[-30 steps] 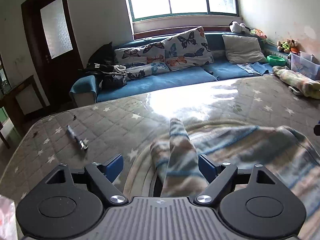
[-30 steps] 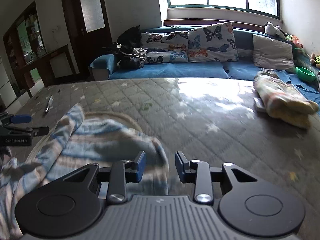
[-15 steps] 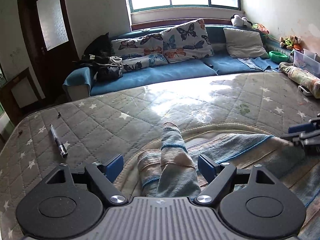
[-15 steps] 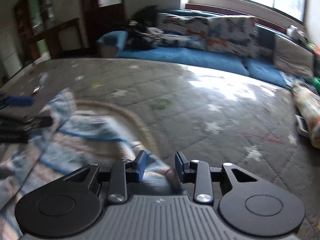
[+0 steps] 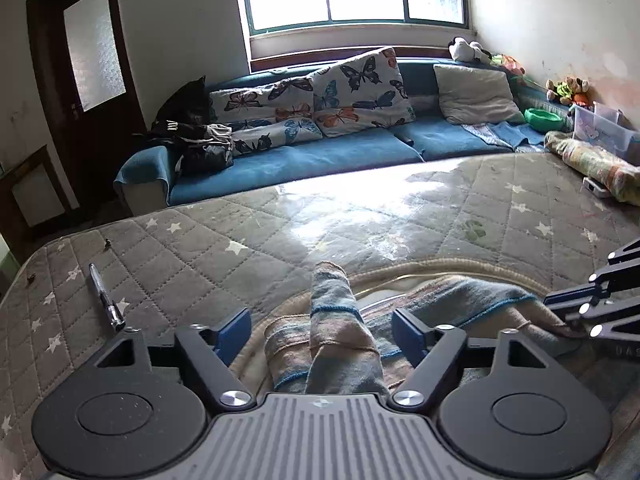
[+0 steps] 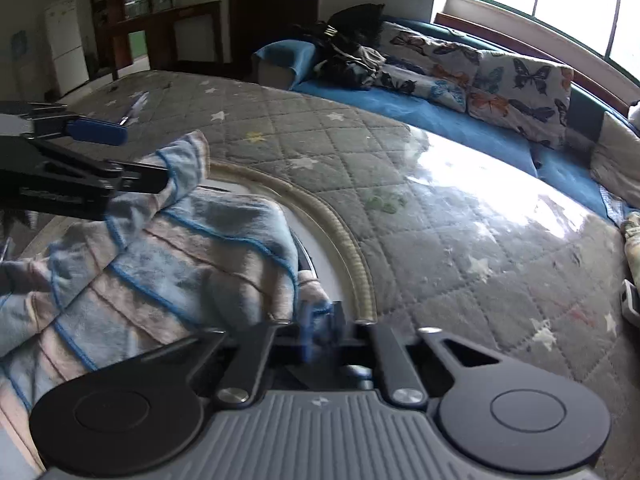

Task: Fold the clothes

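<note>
The quilted mattress [image 5: 248,248] fills your view, a blue sofa [image 5: 304,156] beyond; the striped cloth [image 5: 340,340] lies bunched between your left claw [image 5: 322,330], whose jaws are closing but not pressing it. Your right claw [image 6: 320,330] is clamped on the cloth's edge; a pen [image 5: 106,300] lies left of the left claw.

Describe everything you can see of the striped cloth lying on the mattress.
The striped cloth looks like soft fleece, with pale blue and beige bands edged by thin bright blue lines. It lies rumpled on the quilted mattress, one narrow end standing up between the left gripper, whose jaws are closing but not yet touching it. The right gripper is shut on its near edge.
</note>
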A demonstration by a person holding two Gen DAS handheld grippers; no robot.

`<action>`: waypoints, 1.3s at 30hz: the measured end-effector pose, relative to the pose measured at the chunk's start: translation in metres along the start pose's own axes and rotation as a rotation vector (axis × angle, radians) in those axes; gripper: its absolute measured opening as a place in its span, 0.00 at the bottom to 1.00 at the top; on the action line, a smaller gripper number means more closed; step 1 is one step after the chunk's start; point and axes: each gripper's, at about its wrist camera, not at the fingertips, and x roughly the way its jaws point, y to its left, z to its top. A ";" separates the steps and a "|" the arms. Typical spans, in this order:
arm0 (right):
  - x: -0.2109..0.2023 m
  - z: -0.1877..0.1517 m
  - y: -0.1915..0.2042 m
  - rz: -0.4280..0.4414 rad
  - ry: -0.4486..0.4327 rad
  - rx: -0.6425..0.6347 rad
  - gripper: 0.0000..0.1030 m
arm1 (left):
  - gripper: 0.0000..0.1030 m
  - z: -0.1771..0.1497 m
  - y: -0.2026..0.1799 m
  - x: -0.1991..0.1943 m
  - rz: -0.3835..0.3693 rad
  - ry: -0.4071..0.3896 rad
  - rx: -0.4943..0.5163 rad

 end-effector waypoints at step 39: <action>-0.008 -0.013 -0.086 -0.306 -0.102 0.325 0.01 | 0.05 0.000 0.090 0.002 0.077 -0.027 -0.150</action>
